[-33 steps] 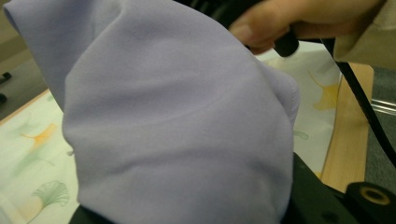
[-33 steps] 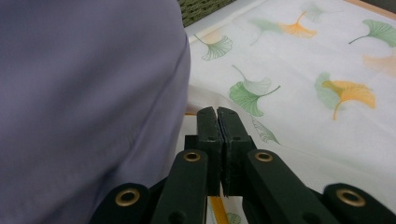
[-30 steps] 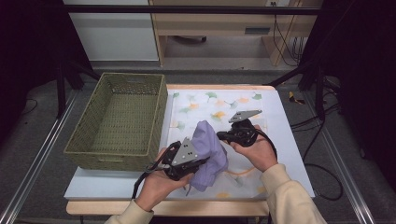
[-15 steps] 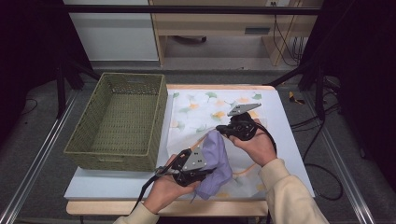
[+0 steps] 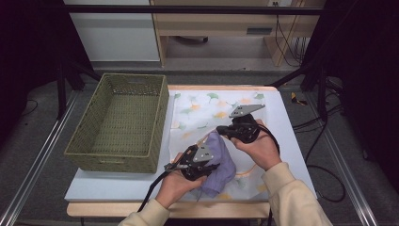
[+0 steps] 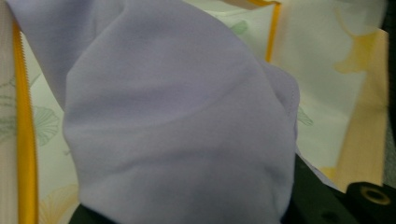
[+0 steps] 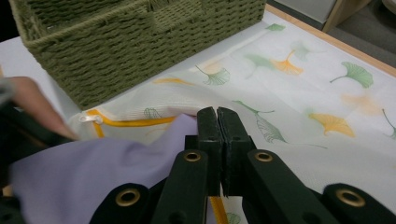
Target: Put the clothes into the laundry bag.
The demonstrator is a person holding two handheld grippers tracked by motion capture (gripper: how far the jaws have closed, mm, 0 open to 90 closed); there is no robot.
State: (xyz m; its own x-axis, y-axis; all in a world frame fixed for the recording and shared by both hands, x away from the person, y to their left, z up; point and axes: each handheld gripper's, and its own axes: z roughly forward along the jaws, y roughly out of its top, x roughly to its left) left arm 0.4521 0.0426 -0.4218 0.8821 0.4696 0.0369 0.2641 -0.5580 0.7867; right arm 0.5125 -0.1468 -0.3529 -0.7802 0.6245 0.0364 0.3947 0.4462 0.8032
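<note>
A lilac cloth [image 5: 224, 162] [image 6: 177, 116] [image 7: 88, 177] lies bunched at the mouth of a white mesh bag [image 5: 207, 106] [image 7: 317, 93] printed with ginkgo leaves. The bag lies flat on the table, and its yellow zipper [image 6: 25, 140] [image 7: 126, 122] edges the opening. My left gripper [image 5: 212, 164] sits at the near side, shut on the cloth, which drapes over its jaws and hides them. My right gripper [image 5: 220, 129] [image 7: 217, 135] is just behind the cloth, its jaws pressed together on the bag's zipper edge and holding it up off the table.
A green woven basket [image 5: 82, 151] [image 7: 140, 46] stands empty on the left half of the table, close to the bag's left edge. The table's wooden front edge [image 5: 113, 209] runs just below my left hand. Metal rails flank the table.
My left gripper has come down and toward the near edge, drawing the lilac cloth with it. The right gripper has lifted slightly with the bag's edge.
</note>
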